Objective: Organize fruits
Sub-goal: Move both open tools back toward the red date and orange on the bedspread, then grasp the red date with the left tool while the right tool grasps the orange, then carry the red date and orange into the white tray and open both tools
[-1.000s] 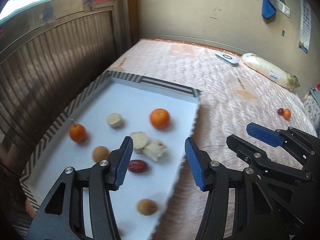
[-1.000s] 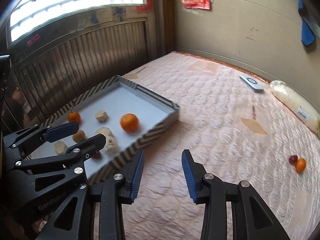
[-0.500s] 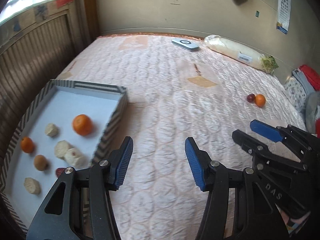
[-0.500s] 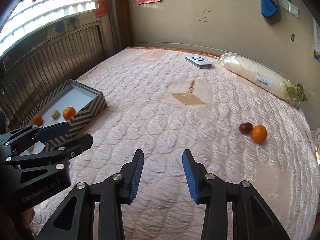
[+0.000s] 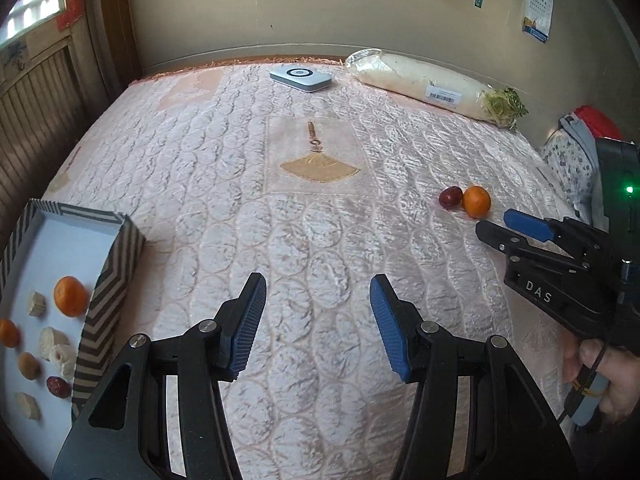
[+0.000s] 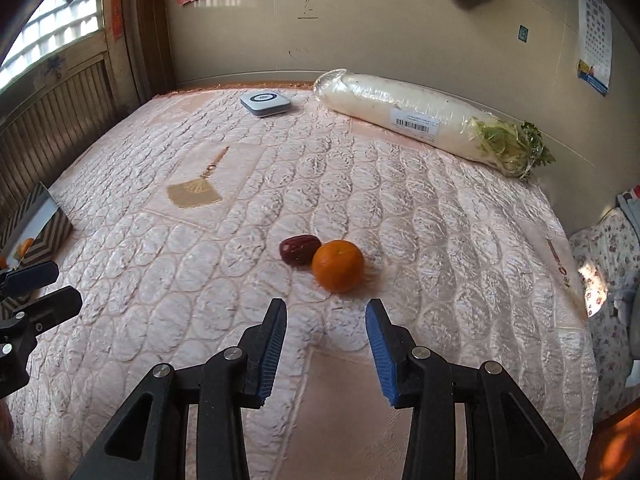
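Most fruit is already being kept in the striped tray [image 5: 116,280]; orange [image 6: 338,266] and red date [image 6: 299,249] are being left out. Both claws, right gripper [image 6: 326,338] and left gripper [image 5: 316,320], are being held released, empty.

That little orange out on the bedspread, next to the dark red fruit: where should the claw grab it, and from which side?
Grip the orange across its round middle, coming down from above and from the near side, where the open right claw is. The red date touches its far left, so one finger is best set on the free right side and the other at the near left, clear of the date.
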The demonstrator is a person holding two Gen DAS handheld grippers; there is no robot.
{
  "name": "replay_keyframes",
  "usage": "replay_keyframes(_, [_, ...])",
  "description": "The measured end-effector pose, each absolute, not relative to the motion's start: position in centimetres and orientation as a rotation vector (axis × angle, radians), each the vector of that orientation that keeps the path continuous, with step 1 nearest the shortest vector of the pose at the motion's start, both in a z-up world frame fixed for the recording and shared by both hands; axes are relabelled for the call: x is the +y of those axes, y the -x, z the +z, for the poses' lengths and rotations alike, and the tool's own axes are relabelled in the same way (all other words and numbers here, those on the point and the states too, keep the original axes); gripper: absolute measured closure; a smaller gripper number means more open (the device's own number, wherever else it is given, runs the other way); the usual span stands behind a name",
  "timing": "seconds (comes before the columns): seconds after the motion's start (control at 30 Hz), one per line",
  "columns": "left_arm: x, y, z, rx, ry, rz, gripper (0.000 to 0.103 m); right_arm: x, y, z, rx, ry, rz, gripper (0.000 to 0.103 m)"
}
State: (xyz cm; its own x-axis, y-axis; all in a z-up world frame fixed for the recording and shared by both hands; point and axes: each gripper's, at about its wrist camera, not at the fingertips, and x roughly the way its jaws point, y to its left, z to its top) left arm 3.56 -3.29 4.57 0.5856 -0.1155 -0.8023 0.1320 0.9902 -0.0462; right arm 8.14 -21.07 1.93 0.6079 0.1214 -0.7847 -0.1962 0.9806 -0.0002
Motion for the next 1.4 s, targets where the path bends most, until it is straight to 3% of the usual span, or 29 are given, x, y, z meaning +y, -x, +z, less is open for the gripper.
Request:
replay_keyframes(0.3, [-6.4,-7.4,3.7,0.968,-0.036,-0.211,0.049,-21.5,-11.6,0.9,0.894,0.107,0.245,0.064])
replay_keyframes(0.37, [-7.1,-8.2,3.5,0.970,-0.049,-0.221,0.049,-21.6,-12.1,0.5,0.918,0.097,0.257,0.073])
replay_keyframes(0.93, [-15.4,-13.4,1.4,0.997,-0.174,-0.412,0.049,-27.6,-11.7,3.7,0.861,-0.008,0.145,0.073])
replay_keyframes(0.97, [-15.4,-13.6,1.2,1.004,-0.165,-0.413,0.051,-27.6,-11.8,3.7,0.862,-0.010,0.142,0.073])
replay_keyframes(1.0, [-15.3,-13.8,1.1,1.007,-0.159,-0.416,0.066,-27.6,-11.8,3.6,0.862,-0.013,0.140,0.073])
replay_keyframes(1.07, [-15.3,-14.0,1.1,0.992,-0.173,-0.401,0.084,-27.6,-11.7,3.6,0.864,-0.013,0.143,0.073])
replay_keyframes(1.4, [-12.1,-12.8,2.3,1.000,-0.083,-0.339,0.084,-26.7,-10.6,3.9,0.867,-0.015,0.151,0.073])
